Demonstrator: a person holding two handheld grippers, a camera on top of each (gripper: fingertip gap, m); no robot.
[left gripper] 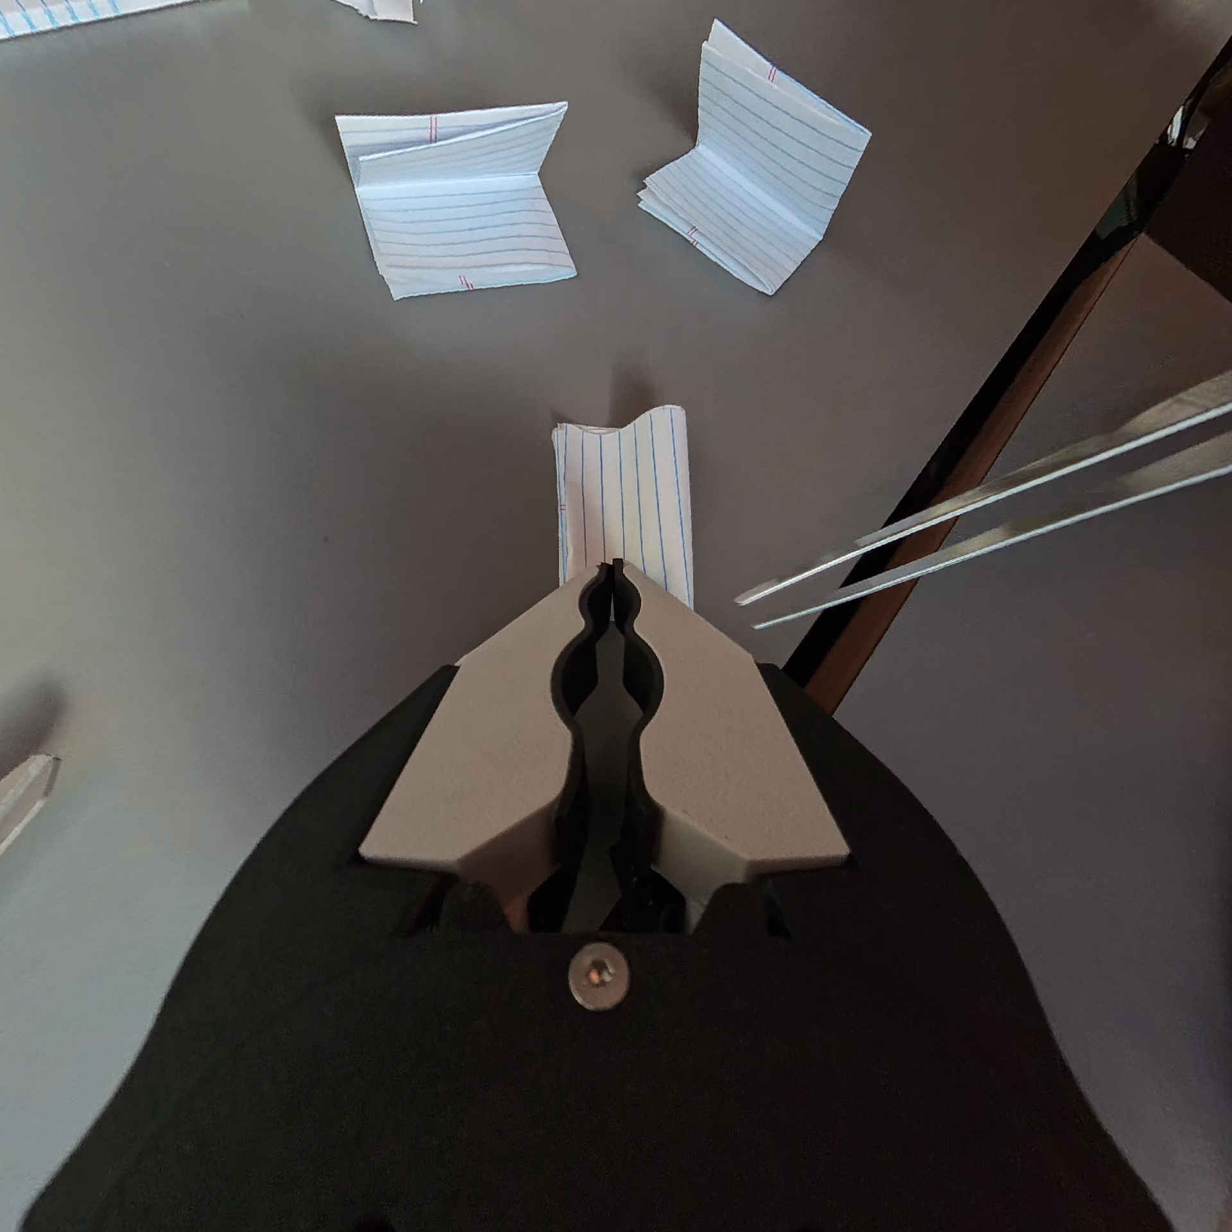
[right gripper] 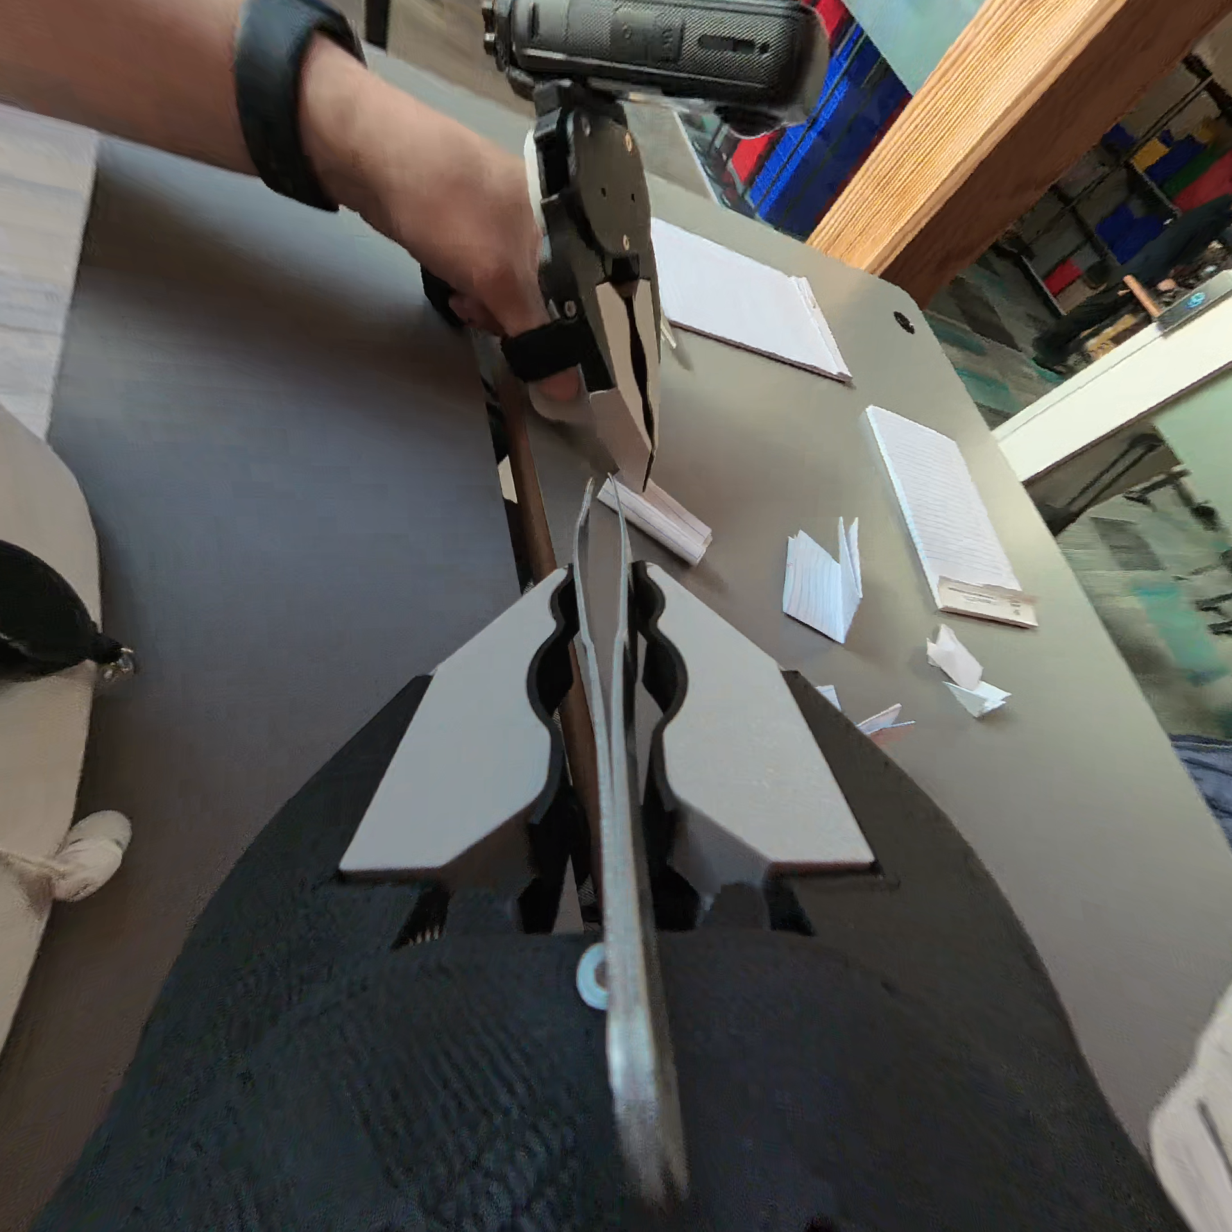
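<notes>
My left gripper (left gripper: 612, 568) is shut, its tips down on the near end of a narrow folded strip of lined paper (left gripper: 623, 493) that lies flat on the dark grey table (left gripper: 200, 400). Whether the tips pinch the paper's edge is hidden. My right gripper (right gripper: 603, 570) is shut on a pair of metal tweezers (right gripper: 610, 767). The tweezers' tips are slightly apart and sit just beside the strip (right gripper: 660, 517) and the left gripper (right gripper: 630, 400), which a person's hand (right gripper: 453, 220) holds. The tweezers also show in the left wrist view (left gripper: 933, 553), coming in from the right.
Two folded lined papers (left gripper: 460, 200) (left gripper: 753, 167) lie farther along the table. A folded paper (right gripper: 823, 580), small paper scraps (right gripper: 960, 667) and two notepads (right gripper: 940, 507) (right gripper: 740, 300) lie to the right. The table's edge (left gripper: 967, 480) runs close by the strip. A wooden post (right gripper: 987, 120) stands behind.
</notes>
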